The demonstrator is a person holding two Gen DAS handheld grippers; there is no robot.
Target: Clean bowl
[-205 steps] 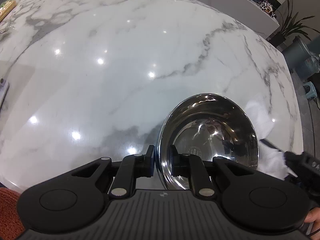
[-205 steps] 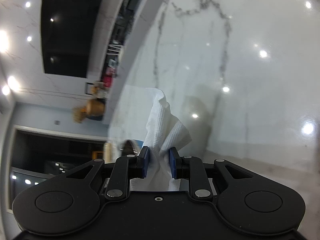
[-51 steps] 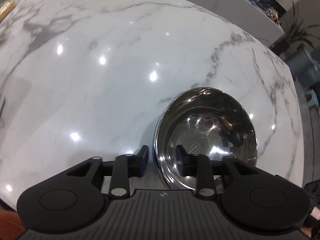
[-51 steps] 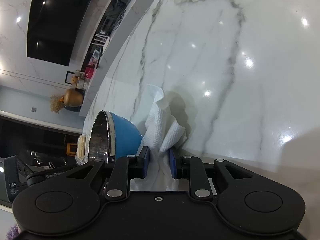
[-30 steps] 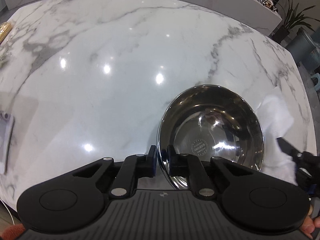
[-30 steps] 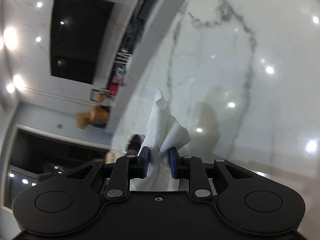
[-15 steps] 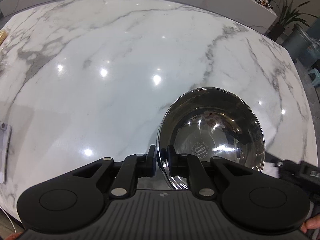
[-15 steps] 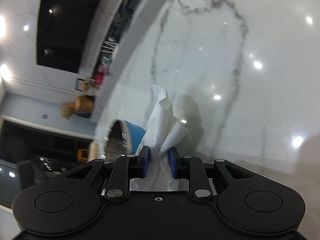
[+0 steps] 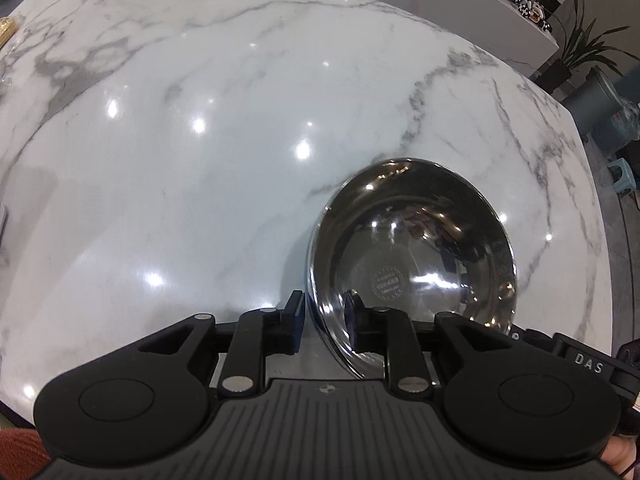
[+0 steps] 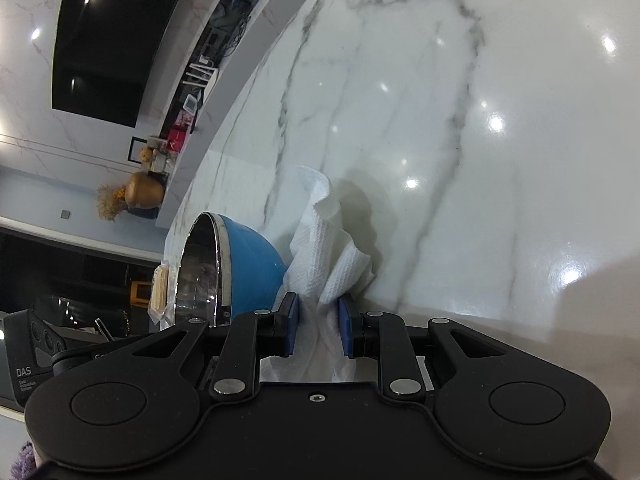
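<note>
- We have the round stainless-steel bowl with the blue outer shell (image 9: pixel 412 252) sitting on the glossy white marble counter (image 9: pixel 200 160), near the counter's right end in the left wrist view, mouth up and tipped slightly toward the camera.
- Left gripper (image 9: pixel 324 322): fingers straddle the bowl's near rim, one pad outside the wall, one inside. Jaws are opening; a gap shows between the outer pad and the rim, so we read no clamp on the bowl now.
- Right gripper (image 10: pixel 318 326): narrow gap, pinching a crumpled white paper towel (image 10: pixel 328 256). The towel sticks out ahead of the fingers, its free end touching or just beside the bowl's blue outer wall.
- Key relation: in the right wrist view the bowl lies left of and just ahead of the towel, mouth facing away to the left. The towel is on the outside of the bowl, not in it.
- We judge the right hand must go over the rim to reach the inside.
- Risk: with the left grip loosening, a wipe could push the bowl across the slick counter.
</note>
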